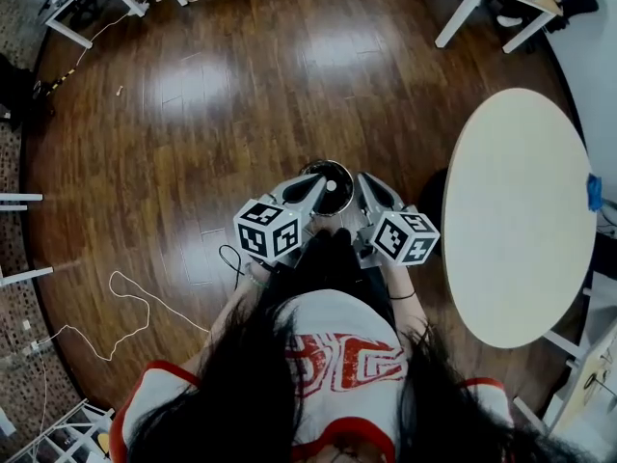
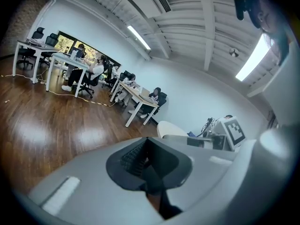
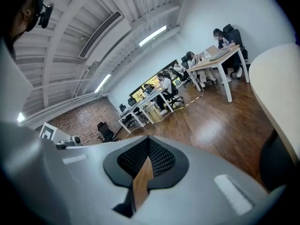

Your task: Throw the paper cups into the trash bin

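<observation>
Left gripper (image 1: 314,183): in my left hand, poised over the left rim of the trash bin, tip pointing forward.
Left fingers (image 2: 132,157): pressed together at the tips, nothing pinched between them.
Right gripper (image 1: 365,185): in my right hand, just beside the left one, over the bin's right rim.
Right fingers (image 3: 162,159): pressed together, nothing between them; only a sliver of wooden floor shows through the slit below.
Marker cubes: one on each gripper, left cube (image 1: 267,228) and right cube (image 1: 406,236), both close to my chest.
Trash bin (image 1: 333,165): round, dark, with a shiny rim, standing on the floor straight in front of me, partly covered by both grippers.
Bin contents: too dark to make out.
Paper cups: I cannot tell where they are.
Table (image 1: 521,220): round, pale top, to my right, near the bin.
Floor (image 1: 241,95): dark glossy wood.
Cable (image 1: 125,299): thin, pale, looped on the floor to my left.
</observation>
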### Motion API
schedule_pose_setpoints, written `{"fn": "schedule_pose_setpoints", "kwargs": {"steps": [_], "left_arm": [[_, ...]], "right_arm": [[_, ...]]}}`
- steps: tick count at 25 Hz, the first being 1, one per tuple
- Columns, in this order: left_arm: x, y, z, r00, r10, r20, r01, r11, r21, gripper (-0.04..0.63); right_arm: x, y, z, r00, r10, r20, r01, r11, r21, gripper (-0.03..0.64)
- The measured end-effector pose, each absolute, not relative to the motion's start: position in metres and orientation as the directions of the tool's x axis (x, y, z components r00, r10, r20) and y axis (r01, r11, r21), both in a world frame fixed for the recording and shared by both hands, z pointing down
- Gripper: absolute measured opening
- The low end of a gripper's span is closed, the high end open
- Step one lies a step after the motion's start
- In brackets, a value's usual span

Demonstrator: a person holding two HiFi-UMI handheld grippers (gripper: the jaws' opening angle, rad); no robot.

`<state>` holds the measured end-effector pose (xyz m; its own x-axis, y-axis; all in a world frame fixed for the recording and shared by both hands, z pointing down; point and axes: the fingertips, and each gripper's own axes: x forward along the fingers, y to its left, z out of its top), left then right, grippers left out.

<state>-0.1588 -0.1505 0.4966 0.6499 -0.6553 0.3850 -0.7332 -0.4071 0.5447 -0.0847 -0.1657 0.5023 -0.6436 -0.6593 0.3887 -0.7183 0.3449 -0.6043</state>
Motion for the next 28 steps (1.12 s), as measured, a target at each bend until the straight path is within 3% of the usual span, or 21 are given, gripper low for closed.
{"fn": "schedule_pose_setpoints", "kwargs": {"steps": [28], "left_arm": [[-0.140, -0.151, 0.485, 0.710, -0.607, 0.357, -0.686, -0.481, 0.547, 0.000]], "right_arm": [[-0.051, -0.162, 0.469, -0.550, -0.763, 0.339, -0.766, 0.298, -0.569, 0.000]]}}
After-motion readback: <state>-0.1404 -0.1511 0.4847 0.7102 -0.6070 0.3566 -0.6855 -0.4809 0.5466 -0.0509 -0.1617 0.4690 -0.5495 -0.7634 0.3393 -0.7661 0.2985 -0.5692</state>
